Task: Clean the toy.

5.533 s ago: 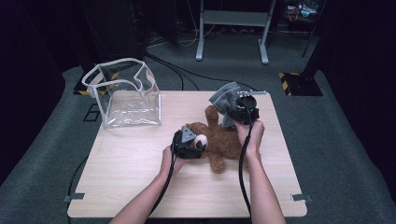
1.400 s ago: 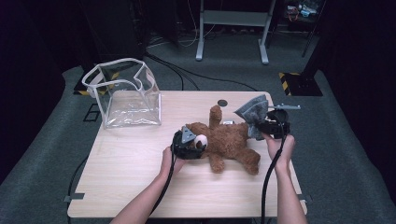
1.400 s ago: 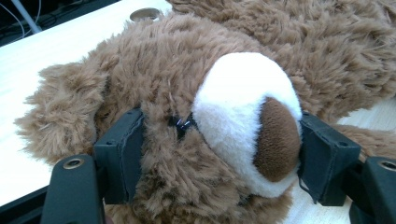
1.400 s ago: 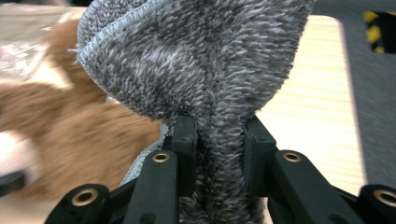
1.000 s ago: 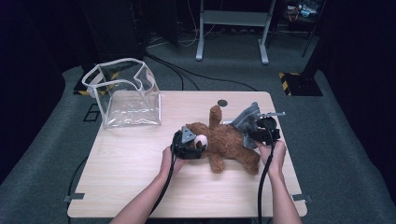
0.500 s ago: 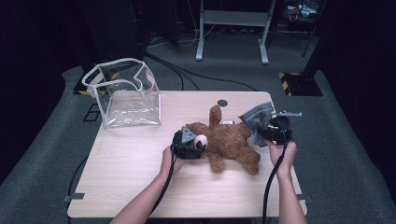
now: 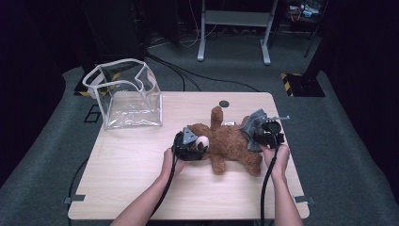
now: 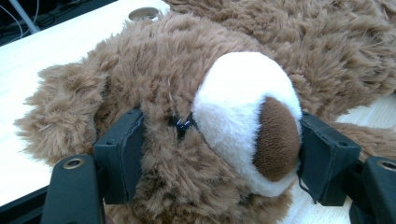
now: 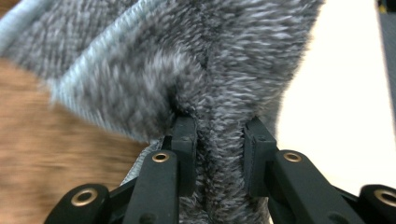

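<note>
A brown teddy bear [image 7: 230, 141] lies on its back on the wooden table [image 7: 141, 183], head to the left. My left gripper [image 7: 190, 147] is shut on the bear's head [image 8: 187, 93]; its pads [image 8: 123, 149] press the fur on both sides of the white muzzle [image 8: 243, 107]. At the bear's right side, by its legs, my right gripper [image 7: 259, 134] is shut on a fuzzy grey knitted cloth [image 7: 250, 126]. In the right gripper view the grey cloth [image 9: 187, 60] is pinched between the jaws of the right gripper [image 9: 219, 158], with brown fur [image 9: 51, 163] to its left.
A clear plastic bag [image 7: 124, 94] with a white rim stands open at the table's back left. A dark round hole [image 7: 224, 103] sits near the back edge. Bare tabletop lies in front of the bear. Cables trail from both grippers toward the person.
My right gripper, still holding the grey cloth, has gone from behind the bear's middle to its right side by the legs, sinking slightly in the last half second. The left gripper has stayed put.
</note>
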### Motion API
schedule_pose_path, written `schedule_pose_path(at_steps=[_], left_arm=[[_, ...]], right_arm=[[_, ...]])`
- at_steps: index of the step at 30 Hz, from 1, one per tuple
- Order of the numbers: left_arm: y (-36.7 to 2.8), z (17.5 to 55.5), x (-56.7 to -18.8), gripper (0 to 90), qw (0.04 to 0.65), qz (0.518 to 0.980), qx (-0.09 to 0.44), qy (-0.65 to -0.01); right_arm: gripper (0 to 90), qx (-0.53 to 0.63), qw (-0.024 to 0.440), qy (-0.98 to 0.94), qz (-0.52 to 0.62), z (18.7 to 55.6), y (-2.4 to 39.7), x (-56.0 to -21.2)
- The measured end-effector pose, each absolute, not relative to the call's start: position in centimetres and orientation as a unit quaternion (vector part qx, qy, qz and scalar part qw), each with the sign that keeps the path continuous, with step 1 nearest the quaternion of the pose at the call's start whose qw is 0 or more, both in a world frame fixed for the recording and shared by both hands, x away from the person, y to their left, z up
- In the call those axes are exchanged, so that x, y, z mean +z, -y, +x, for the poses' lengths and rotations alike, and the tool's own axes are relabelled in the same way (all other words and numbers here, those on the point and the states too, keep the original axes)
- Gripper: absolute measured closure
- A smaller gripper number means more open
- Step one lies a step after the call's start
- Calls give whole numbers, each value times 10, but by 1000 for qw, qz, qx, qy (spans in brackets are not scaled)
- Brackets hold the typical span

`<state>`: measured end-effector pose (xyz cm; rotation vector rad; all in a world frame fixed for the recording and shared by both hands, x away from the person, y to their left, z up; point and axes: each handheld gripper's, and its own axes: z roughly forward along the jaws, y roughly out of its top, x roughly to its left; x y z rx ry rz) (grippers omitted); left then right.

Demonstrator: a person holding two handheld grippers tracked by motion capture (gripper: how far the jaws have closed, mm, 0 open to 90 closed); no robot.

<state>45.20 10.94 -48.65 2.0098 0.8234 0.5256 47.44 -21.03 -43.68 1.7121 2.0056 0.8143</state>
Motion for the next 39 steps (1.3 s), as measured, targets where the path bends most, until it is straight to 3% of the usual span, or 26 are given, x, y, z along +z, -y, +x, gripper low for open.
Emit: schedule_pose_path(at_steps=[9, 18, 29, 39], left_arm=[[-109, 452, -487, 260, 439, 808, 212, -331], [-109, 452, -486, 260, 434, 810, 213, -331], [-109, 452, -487, 260, 438, 808, 211, -333], [-110, 451, -487, 260, 437, 808, 213, -331]], right_arm=[[708, 315, 182, -675, 642, 455, 254, -434], [707, 322, 144, -736, 579, 454, 218, -431], [707, 297, 182, -730, 588, 479, 202, -442], [707, 272, 202, -672, 659, 480, 241, -442]])
